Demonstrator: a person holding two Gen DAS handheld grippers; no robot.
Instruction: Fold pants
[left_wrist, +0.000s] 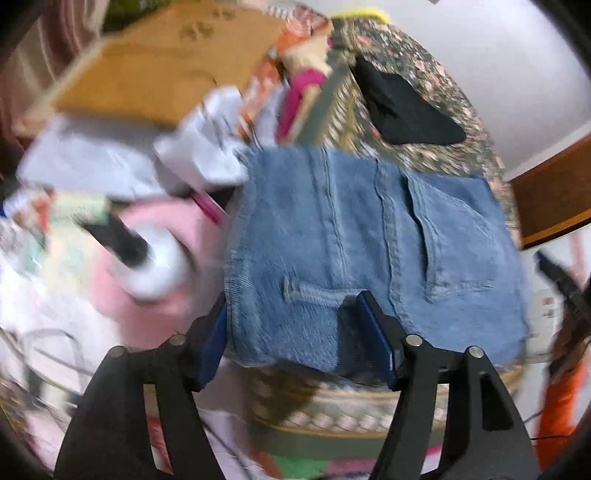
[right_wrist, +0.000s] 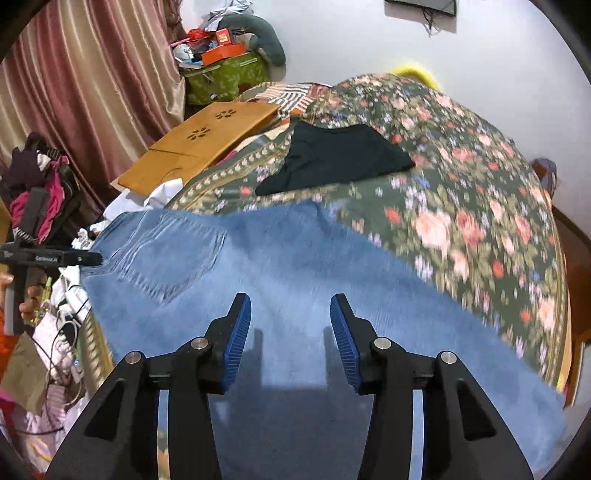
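Blue denim pants (left_wrist: 332, 240) lie folded flat on the flowered bed, back pocket up. In the left wrist view my left gripper (left_wrist: 293, 302) stands open astride the near left corner of the waistband. One pad is just off the cloth's edge and the other rests over the denim by a belt loop. In the right wrist view my right gripper (right_wrist: 291, 300) hangs open a little above the middle of the pants (right_wrist: 258, 266), with nothing between its pads and their shadows on the cloth. The left gripper (right_wrist: 90, 258) also shows there, at the pants' left edge.
A black garment (right_wrist: 332, 158) lies further back on the floral bedspread (right_wrist: 461, 192). A wooden lap desk (right_wrist: 207, 144) and heaped clothes, papers and cables (right_wrist: 55, 332) crowd the left side. A wooden bed frame (left_wrist: 554, 192) borders the right.
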